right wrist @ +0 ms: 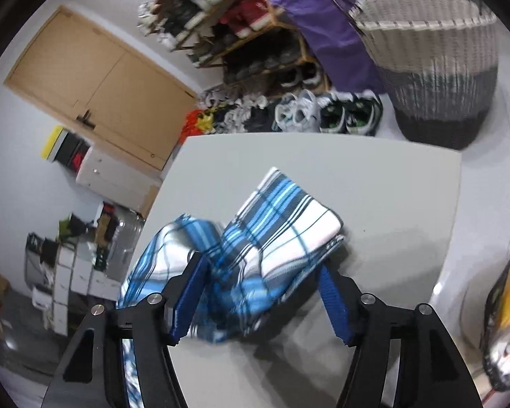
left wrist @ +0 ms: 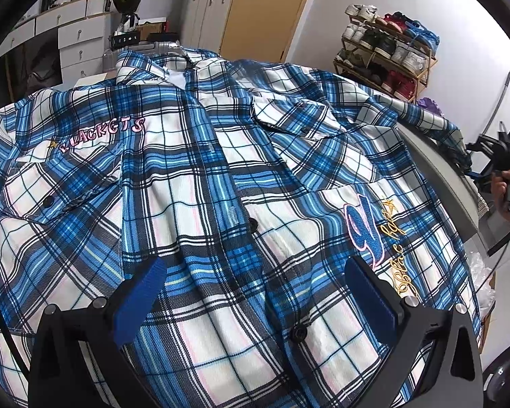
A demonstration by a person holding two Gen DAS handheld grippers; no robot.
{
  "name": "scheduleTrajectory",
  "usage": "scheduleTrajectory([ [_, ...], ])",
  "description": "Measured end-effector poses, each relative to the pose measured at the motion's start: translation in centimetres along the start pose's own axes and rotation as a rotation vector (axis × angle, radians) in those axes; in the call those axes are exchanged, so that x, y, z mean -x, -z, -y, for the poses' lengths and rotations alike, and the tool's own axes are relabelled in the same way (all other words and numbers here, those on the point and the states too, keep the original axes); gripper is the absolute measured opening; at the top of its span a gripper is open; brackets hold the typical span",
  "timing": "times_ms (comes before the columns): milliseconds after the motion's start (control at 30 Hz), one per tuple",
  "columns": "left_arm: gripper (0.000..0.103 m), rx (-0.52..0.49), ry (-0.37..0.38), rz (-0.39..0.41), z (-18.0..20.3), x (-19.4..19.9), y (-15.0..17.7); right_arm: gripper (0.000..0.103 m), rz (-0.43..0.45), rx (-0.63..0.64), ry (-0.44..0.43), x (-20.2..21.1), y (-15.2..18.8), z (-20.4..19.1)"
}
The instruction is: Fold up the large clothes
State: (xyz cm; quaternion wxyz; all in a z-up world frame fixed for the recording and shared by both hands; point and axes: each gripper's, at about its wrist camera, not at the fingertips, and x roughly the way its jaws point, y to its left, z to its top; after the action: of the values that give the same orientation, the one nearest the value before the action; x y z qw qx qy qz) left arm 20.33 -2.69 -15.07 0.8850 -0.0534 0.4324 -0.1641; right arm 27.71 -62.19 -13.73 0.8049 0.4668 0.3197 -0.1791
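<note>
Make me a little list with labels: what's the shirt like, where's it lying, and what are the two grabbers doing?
Shirt: blue and white plaid shirt, buttoned, spread front-up
Surface: grey table
Sleeve: cuff end lies on the table
Left hand-held gripper: open, above the shirt's lower front, holding nothing
Right hand-held gripper: open, sleeve cloth between its fingers, not pinched
Behind: shoe rack, woven basket
</note>
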Motion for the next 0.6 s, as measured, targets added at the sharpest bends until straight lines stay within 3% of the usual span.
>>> scheduleTrajectory([
  [167, 0.102, 0.013, -0.003, -0.003, -0.2, 0.0, -0.1, 0.064, 0.024, -0.094, -0.029, -1.2, -1.7, 1.1],
  [200, 0.102, 0.013, -0.004, -0.004, -0.2, -0.1, -0.1, 0.052, 0.030, -0.118, -0.031, -1.3, -2.0, 1.3],
  [233, 0.102, 0.013, -0.004, -0.005, -0.2, 0.0, -0.1, 0.027, 0.020, -0.126, -0.018, -1.7, -2.3, 1.4],
  [300, 0.102, 0.010, -0.006, -0.006, -0.1, 0.0, -0.1, 0.006, 0.020, -0.107, 0.013, -2.1, -2.6, 1.4],
  [367, 0.102, 0.010, -0.008, -0.007, -0.1, -0.1, -0.1, 0.005, 0.059, -0.034, 0.064, -1.7, -2.9, 0.4],
  [600, 0.102, 0.012, -0.015, -0.010, -0.1, -0.2, -0.2, 0.005, 0.369, 0.267, 0.269, 4.9, -6.4, -6.8],
])
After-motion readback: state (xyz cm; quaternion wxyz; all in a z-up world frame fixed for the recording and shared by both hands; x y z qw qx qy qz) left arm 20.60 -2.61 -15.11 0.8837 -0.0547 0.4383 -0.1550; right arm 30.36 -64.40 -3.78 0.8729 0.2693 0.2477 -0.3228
